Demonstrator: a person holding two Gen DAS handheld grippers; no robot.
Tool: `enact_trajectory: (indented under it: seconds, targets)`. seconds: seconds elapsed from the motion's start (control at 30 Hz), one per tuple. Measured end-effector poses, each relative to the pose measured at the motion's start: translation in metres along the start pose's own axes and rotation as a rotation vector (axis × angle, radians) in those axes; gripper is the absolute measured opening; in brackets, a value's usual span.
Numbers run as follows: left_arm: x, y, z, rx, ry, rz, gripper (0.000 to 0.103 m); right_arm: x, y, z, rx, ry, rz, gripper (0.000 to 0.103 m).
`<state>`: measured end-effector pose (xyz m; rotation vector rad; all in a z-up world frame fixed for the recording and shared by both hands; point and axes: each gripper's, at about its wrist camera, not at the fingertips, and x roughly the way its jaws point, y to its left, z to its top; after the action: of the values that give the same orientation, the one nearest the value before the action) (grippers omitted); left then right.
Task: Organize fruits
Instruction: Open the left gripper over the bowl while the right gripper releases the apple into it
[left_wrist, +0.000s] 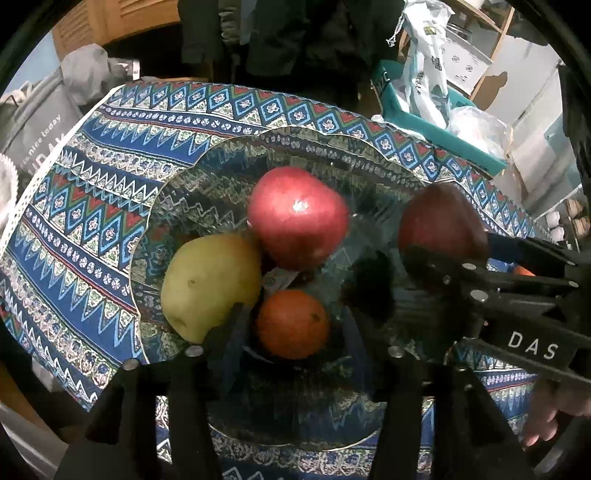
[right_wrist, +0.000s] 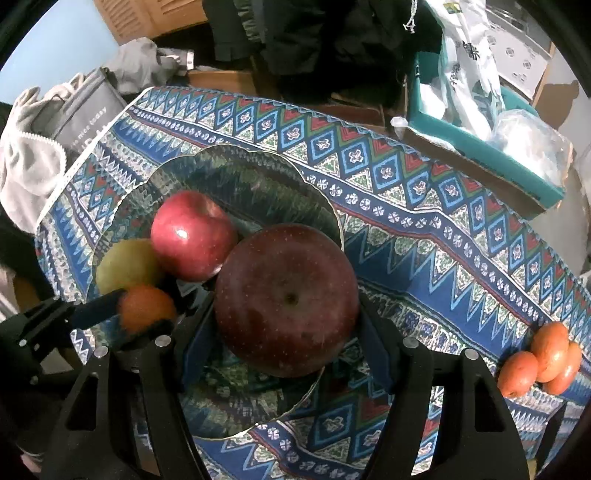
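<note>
A clear glass plate (left_wrist: 173, 184) lies on a patterned blue tablecloth (left_wrist: 92, 206). In it are a bright red apple (left_wrist: 297, 216), a yellow-green pear (left_wrist: 210, 284) and a small orange (left_wrist: 291, 323). My left gripper (left_wrist: 295, 314) is open, its pads standing just off either side of the orange. In the right wrist view, my right gripper (right_wrist: 286, 304) is shut on a large dark red apple (right_wrist: 286, 302), low over the plate's right rim (right_wrist: 332, 214). That apple (left_wrist: 439, 221) also shows in the left wrist view, at the right.
Three small oranges (right_wrist: 539, 358) lie on the cloth at the right edge. A teal box (right_wrist: 480, 147) with plastic bags stands past the table's far right corner. A grey bag (right_wrist: 88, 114) and pale cloth sit at the left. A hand (left_wrist: 546, 417) holds the right gripper.
</note>
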<state>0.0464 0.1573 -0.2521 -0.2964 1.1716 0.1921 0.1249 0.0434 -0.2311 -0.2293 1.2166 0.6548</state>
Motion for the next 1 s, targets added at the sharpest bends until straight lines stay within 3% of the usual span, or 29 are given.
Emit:
enact_trajectory:
  seconds: [0.1,0.47,1.0]
  targets:
    - [-0.005,0.0,0.001,-0.004,-0.016,0.008,0.066,-0.006,0.001,0.001,0.005,-0.034,0.016,0.073]
    - [-0.027,-0.002,0.005,0.001,-0.08,0.034,0.066,-0.041,-0.005,0.004,0.027,-0.143,-0.043,0.073]
    - [-0.071,-0.032,0.01,0.045,-0.188,-0.003,0.066,-0.112,-0.022,-0.003,0.073,-0.286,-0.137,0.073]
